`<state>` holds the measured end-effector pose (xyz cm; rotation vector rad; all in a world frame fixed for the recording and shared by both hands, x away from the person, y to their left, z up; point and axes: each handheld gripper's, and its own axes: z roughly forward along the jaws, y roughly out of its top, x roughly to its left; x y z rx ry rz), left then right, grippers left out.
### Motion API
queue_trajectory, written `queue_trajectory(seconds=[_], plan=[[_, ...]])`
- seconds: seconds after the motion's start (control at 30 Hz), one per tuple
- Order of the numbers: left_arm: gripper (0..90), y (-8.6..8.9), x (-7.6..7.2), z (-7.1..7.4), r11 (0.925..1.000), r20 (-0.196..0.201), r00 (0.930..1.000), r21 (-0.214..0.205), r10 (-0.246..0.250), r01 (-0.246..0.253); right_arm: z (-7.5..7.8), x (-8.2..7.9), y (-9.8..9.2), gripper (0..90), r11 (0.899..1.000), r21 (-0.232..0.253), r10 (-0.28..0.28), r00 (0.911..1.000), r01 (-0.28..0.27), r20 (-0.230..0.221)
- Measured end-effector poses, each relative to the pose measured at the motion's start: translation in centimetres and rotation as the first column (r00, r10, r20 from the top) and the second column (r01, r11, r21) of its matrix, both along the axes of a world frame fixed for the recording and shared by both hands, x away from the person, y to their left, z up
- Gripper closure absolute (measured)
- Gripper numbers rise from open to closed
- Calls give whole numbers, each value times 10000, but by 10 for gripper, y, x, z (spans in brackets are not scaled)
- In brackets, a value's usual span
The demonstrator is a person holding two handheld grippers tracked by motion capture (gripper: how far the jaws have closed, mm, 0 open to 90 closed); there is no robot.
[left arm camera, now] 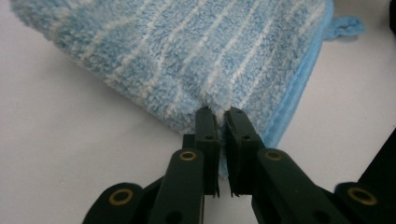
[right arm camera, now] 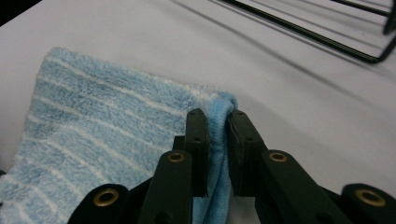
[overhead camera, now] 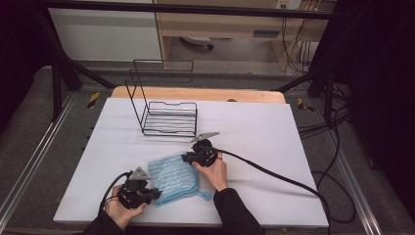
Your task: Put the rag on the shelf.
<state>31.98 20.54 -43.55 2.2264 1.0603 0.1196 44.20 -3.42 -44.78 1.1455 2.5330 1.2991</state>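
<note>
I am pinching the blue striped cloth (overhead camera: 172, 177) at two opposite corners as it is lying near me on the white table (overhead camera: 254, 142): left claw (left arm camera: 221, 116) clenched on the near-left corner, right claw (right arm camera: 217, 119) on the far-right, probably readying a fold.

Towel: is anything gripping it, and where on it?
Both grippers hold the towel. The left gripper pinches its near fluffy edge by the blue trim; the right gripper pinches the far corner at the trim.

A white table (overhead camera: 274, 147) carries a folded blue striped cloth (overhead camera: 172, 177) and, well apart, a black wire rack (overhead camera: 169, 117).
</note>
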Motion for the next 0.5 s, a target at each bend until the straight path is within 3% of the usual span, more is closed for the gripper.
queue_trajectory(seconds=[0.17,0.37,0.4,0.5], plan=[[847,-1,9,2,9993,210,9992,81,-354,352,2,-10,-17,802,9967,77,-801,9967,802,-141],[846,-7,19,2,9974,506,9963,187,-700,692,3,-19,-30,801,9852,89,-1713,9852,1714,-94],[844,-8,20,2,9975,534,9961,167,-700,692,2,-23,-36,800,9793,139,-2017,9793,2019,-149],[841,-8,22,1,9973,628,9953,107,-732,727,1,-29,-42,797,9751,189,-2209,9753,2210,-89]])
